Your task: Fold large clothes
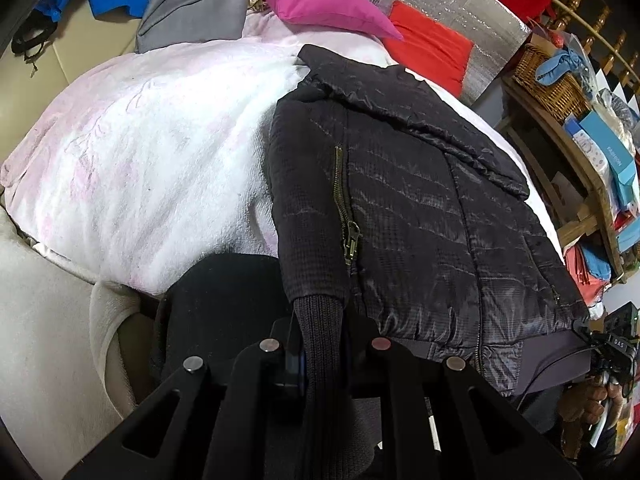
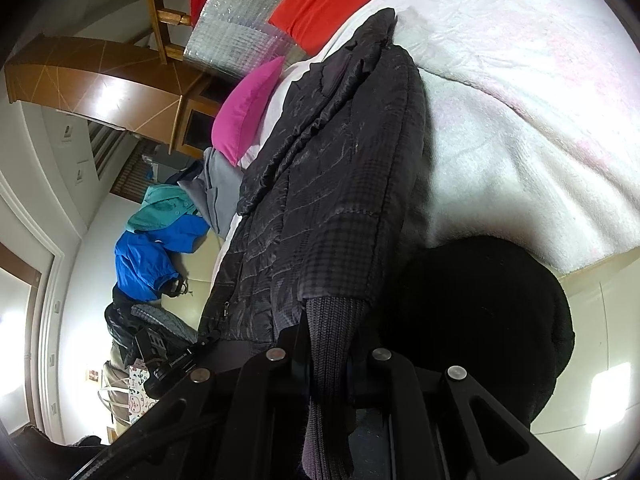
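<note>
Cuffs pinched: left gripper (image 1: 320,354) and right gripper (image 2: 328,354) each clamp a ribbed cuff of the black jacket (image 1: 420,208); next, probably, fold sleeves inward.

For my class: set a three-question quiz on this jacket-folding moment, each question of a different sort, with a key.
1. True or false: the left gripper is shut on a knit cuff of the black jacket.
2. Multiple choice: the jacket lies on a) a wooden floor, b) a white-pink blanket, c) a wicker basket.
3. Fill in: the pillow beyond the jacket's far end is ____.

Key: 1 true; the right gripper pinches the other cuff. 2 b. 3 pink.
</note>
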Available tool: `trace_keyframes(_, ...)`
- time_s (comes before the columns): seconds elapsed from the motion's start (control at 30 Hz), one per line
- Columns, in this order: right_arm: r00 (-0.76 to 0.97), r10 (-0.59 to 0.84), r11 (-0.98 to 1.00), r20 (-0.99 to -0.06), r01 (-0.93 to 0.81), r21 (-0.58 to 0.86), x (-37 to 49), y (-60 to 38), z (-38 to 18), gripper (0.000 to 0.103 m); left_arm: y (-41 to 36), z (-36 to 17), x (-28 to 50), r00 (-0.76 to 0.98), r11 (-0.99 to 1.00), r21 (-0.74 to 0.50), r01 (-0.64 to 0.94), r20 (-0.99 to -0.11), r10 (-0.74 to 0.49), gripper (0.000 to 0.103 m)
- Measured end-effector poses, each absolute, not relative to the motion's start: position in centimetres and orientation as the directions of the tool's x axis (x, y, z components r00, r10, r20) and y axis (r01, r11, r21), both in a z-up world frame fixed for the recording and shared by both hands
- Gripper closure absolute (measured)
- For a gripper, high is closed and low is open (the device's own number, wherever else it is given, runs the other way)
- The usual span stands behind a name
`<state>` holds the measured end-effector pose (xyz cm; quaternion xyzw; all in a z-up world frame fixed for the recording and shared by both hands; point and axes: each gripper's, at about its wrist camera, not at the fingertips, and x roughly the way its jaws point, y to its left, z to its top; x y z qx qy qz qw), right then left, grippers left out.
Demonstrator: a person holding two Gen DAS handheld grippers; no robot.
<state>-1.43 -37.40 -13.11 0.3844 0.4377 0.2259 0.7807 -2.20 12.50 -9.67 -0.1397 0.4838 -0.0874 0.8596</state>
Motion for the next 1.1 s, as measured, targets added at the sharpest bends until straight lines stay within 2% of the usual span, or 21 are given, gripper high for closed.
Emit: trace_keyframes(1.1, 0.514, 0.696, 0.588, -0.501, -0.009, 0.809, -1.53, -37.36, -13.86, 0.091, 11.67, -9.68, -1.94, 0.524, 0.965, -0.261, 0.037, -0.817, -0.241, 0.088)
